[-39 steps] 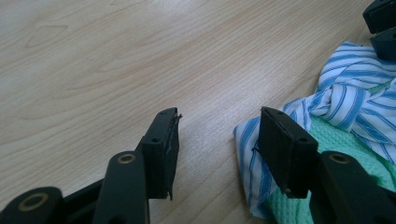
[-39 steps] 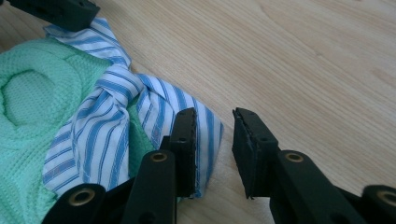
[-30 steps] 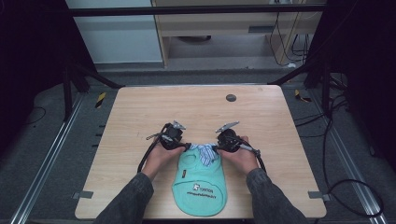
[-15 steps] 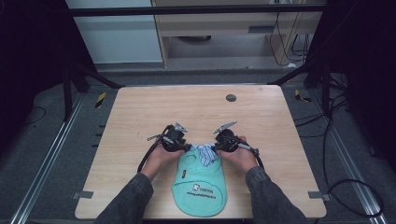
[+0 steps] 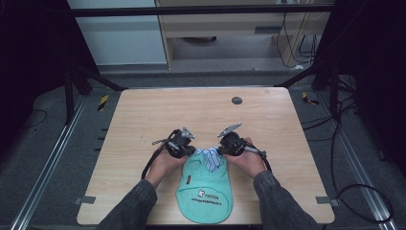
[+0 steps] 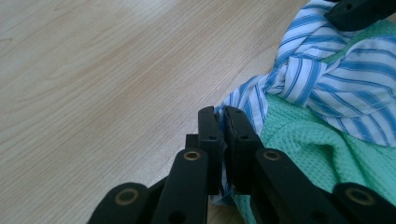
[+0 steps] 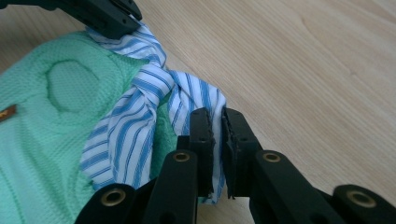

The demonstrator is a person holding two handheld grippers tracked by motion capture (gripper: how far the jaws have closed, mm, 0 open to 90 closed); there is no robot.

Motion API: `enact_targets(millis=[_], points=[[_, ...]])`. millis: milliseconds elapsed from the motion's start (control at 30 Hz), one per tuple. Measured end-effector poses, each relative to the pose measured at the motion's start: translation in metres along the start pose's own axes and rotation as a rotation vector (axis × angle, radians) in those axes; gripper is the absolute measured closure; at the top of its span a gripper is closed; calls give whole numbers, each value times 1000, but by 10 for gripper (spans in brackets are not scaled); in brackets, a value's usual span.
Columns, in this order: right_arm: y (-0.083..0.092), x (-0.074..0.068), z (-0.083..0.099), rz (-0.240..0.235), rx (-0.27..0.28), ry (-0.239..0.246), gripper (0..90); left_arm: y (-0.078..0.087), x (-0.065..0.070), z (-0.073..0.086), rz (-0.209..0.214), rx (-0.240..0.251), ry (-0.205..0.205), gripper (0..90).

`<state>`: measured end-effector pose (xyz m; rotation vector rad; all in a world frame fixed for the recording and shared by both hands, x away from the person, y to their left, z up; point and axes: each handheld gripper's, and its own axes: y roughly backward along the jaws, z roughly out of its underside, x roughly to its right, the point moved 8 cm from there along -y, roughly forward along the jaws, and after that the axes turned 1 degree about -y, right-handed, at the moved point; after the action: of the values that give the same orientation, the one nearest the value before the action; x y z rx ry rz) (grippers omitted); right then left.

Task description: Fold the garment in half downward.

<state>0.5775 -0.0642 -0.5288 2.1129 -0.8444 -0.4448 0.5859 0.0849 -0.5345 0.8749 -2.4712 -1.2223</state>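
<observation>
Table [image 5: 143,120] evenly lit; surroundings dark; high view soft; close views sharp

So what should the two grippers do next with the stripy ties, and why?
Probably pull gently apart. Each hand-held gripper, left and right, is shut on a striped tie end, and the ties already cross in a loose knot above the green bib. Pulling outward would likely tighten it.

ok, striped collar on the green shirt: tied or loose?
Tied. The striped collar is knotted at the green shirt neck; both grippers pinch its ends.

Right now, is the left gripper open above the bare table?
No, the left gripper is shut on the striped collar of the green garment.
</observation>
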Motion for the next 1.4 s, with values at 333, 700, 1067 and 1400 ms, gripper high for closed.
enact_targets(millis=[333, 700, 1067, 1400], points=[[22, -3, -12, 3, 12, 74, 832, 23, 0, -15, 5, 52, -26, 864], [36, -4, -21, 20, 9, 142, 834, 39, 2, -26, 10, 70, -51, 865], [44, -7, -30, 17, 14, 194, 835, 46, -1, -27, 17, 71, -48, 865], [55, -8, -42, 26, 23, 239, 836, 57, -6, -36, 2, 85, -56, 865]])
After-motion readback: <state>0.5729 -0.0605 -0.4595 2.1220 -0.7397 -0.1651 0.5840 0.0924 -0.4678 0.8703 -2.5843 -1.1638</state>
